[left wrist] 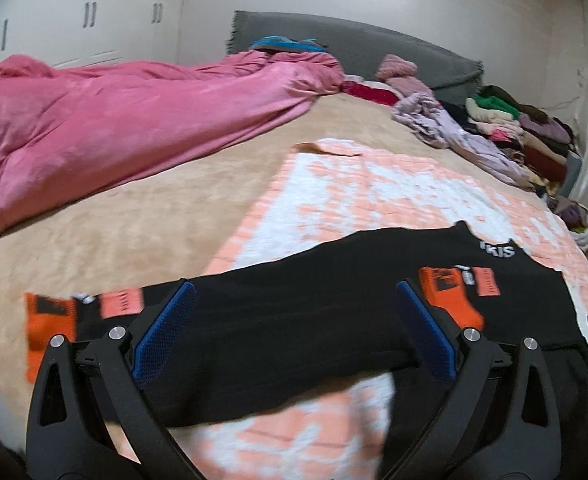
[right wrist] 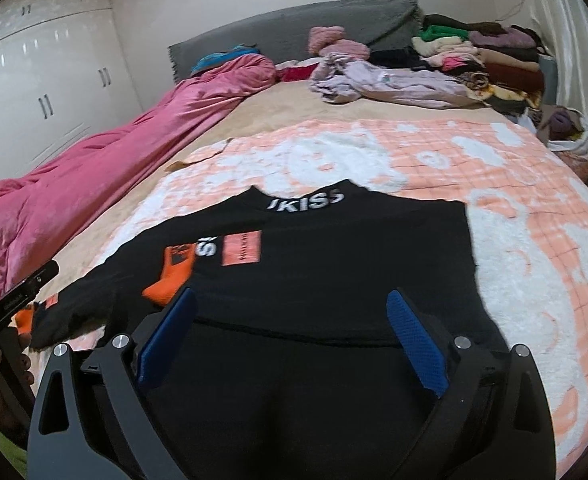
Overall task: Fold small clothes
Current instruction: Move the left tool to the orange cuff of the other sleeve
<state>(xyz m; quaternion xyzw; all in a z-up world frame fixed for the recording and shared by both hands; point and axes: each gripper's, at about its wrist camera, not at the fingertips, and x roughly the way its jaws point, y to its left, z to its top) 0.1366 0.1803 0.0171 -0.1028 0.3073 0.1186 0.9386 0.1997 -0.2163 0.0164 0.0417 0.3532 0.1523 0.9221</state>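
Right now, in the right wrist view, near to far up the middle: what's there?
Right gripper → black shirt → peach-and-white blanket → beige bedspread → lilac clothes → grey headboard.

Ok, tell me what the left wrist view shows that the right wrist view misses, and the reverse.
Only the left wrist view: the shirt's far left sleeve end spread whole on the tan bedspread, orange cuff and pink patch showing.

Only the right wrist view: the collar lettering almost whole, the shirt's right edge, and the left gripper's body at the frame's left.

Both: the black shirt lying on the peach-and-white blanket, the pink duvet, the pile of clothes by the headboard, and each camera's own gripper, left and right, open over the shirt.
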